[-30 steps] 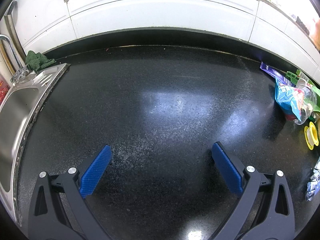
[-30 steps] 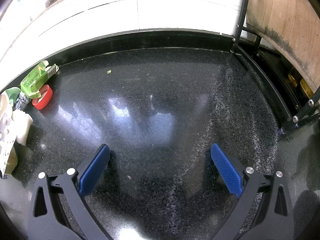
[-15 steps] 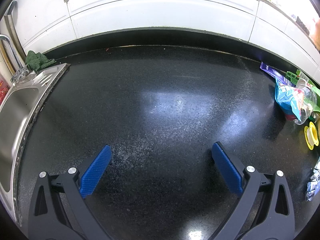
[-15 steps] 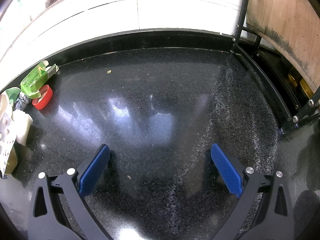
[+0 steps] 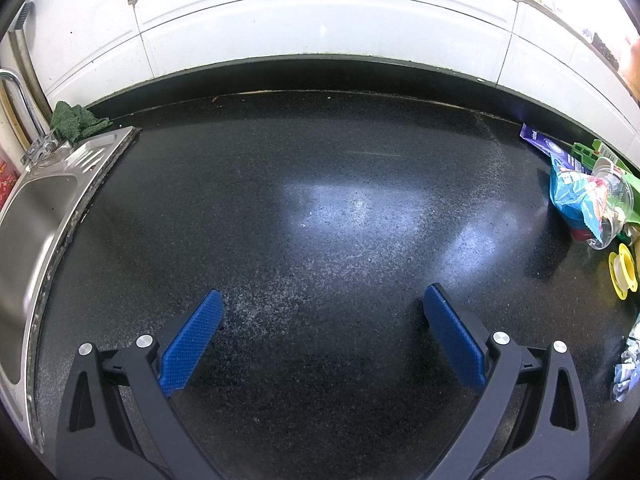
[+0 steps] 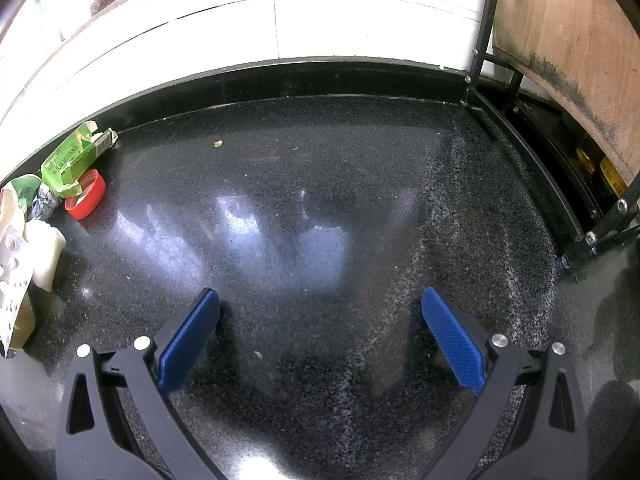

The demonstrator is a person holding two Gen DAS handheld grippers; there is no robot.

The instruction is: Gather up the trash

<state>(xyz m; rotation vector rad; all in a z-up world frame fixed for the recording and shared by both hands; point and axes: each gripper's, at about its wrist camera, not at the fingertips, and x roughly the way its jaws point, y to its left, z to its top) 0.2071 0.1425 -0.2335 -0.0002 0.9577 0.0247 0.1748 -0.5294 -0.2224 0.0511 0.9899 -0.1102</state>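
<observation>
Several crumpled wrappers [image 5: 580, 196] (blue, green) beside countertop [image 5: 320, 200] edge

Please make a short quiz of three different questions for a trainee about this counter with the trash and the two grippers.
1. True or false: the left gripper is shut on a wrapper.
2. In the right wrist view, what touches the green carton? A) red cap B) a spoon C) a glass bottle
3. Fill in: in the left wrist view the sink lies on the ___ side of the counter.

Key: 1 false, its jaws stand open and empty, as do those of the right gripper; 2 A; 3 left.
</observation>
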